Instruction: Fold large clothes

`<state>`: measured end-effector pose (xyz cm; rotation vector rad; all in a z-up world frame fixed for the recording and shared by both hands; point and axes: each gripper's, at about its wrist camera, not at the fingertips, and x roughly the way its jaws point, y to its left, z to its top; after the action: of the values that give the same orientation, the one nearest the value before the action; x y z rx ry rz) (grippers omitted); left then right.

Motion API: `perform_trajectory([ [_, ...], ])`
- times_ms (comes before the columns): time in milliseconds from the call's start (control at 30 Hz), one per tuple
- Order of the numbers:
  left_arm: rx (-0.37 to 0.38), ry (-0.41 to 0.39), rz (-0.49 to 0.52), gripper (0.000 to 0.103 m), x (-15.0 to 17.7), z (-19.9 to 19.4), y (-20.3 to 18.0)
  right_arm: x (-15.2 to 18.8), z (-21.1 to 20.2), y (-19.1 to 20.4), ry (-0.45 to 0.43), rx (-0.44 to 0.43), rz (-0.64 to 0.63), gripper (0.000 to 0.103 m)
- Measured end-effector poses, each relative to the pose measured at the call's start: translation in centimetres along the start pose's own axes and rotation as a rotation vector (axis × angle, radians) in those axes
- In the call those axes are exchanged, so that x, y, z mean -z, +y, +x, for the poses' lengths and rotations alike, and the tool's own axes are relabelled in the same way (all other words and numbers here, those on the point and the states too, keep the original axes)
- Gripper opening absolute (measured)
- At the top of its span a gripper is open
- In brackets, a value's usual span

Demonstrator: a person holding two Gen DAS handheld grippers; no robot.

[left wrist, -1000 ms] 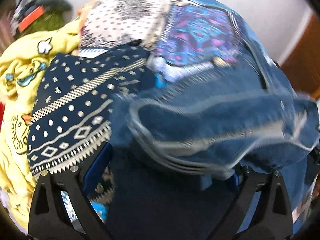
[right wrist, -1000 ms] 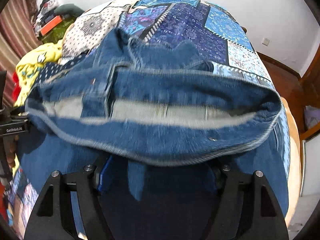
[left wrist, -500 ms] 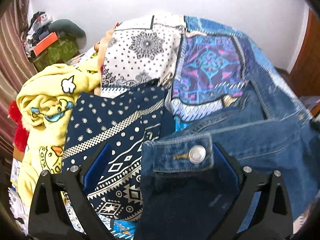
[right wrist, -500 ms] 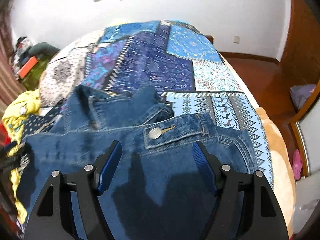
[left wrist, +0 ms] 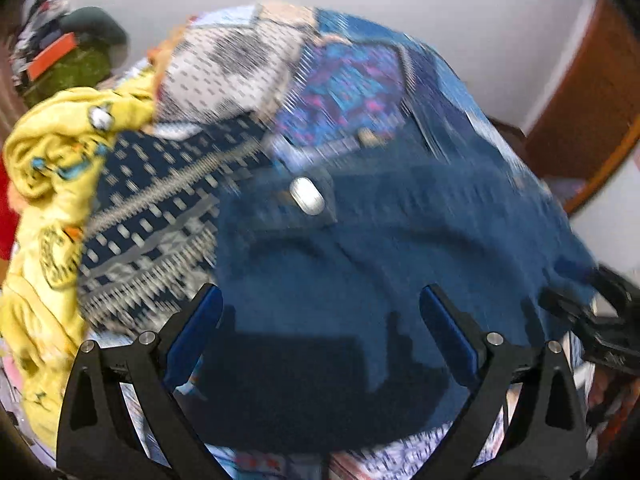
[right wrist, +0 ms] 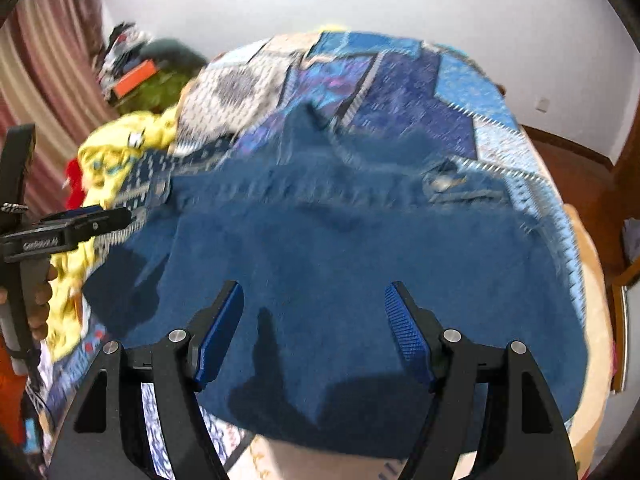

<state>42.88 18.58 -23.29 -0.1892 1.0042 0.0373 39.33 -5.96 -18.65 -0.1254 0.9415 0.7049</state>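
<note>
A bed (right wrist: 576, 248) filled most of both views, covered by a patchwork quilt (right wrist: 404, 84) of blue, purple and cream printed panels with zigzag borders. On it lay the denim jacket (right wrist: 360, 264), a broad sheet of heavy, mid-blue cloth spread flat across the near half of the bed, its collar points raised toward the far side and a buttoned cuff with a round metal button (left wrist: 307, 196) at its left edge. Motion blur softened the weave, so the stitching could only just be made out.

Beside the jacket's left edge was a navy cloth (left wrist: 160, 216) printed with pale dots and diamond bands, and beyond that a rumpled yellow garment (left wrist: 52, 168) with cartoon prints, soft and bunched in folds. A bit of red fabric (right wrist: 74, 184) showed behind it. In the far corner stood a heap of dark and green bags (right wrist: 160, 72) with an orange box on top; what they held could not be made out.

The left gripper (left wrist: 320, 328) hung above the jacket with its blue pads spread wide and nothing between them. The right gripper (right wrist: 314, 332) was likewise spread wide over the denim, its ribbed blue pads clear of the cloth. A hand (right wrist: 38, 300) holding the left gripper's handle showed at the edge of the right view.
</note>
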Motion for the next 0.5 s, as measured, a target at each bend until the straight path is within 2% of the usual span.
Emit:
perform_trajectory([
  [67,0.004,0.037,0.043,0.100,1.6,0.9,-1.4,0.8,1.0,0.0,0.044,0.036,-0.024,0.070],
  [133,-0.028,0.071,0.088,0.101,3.2,2.0,-2.3,1.8,1.6,-0.4,0.068,0.056,-0.039,0.072],
  [167,-0.044,0.053,0.115,0.102,4.1,2.2,-2.6,2.3,1.5,-0.8,0.058,0.059,-0.039,0.075],
  [200,-0.046,0.016,0.118,0.103,4.7,1.9,-2.7,2.5,1.2,-1.1,0.053,0.067,-0.034,0.084],
  [233,-0.046,-0.006,0.119,0.103,5.2,1.6,-2.6,2.9,0.8,-1.6,0.046,0.079,-0.023,0.087],
  [333,-0.040,-0.012,0.124,0.103,6.0,1.0,-2.5,3.6,-0.2,-2.7,0.035,0.078,-0.011,0.088],
  [400,-0.060,-0.019,0.141,0.103,6.6,0.5,-2.3,4.1,-0.7,-3.2,0.040,0.128,-0.020,0.088],
  [500,-0.103,-0.024,0.137,0.103,7.4,-0.1,-1.2,4.6,-1.4,-3.5,0.039,0.143,-0.038,0.088],
])
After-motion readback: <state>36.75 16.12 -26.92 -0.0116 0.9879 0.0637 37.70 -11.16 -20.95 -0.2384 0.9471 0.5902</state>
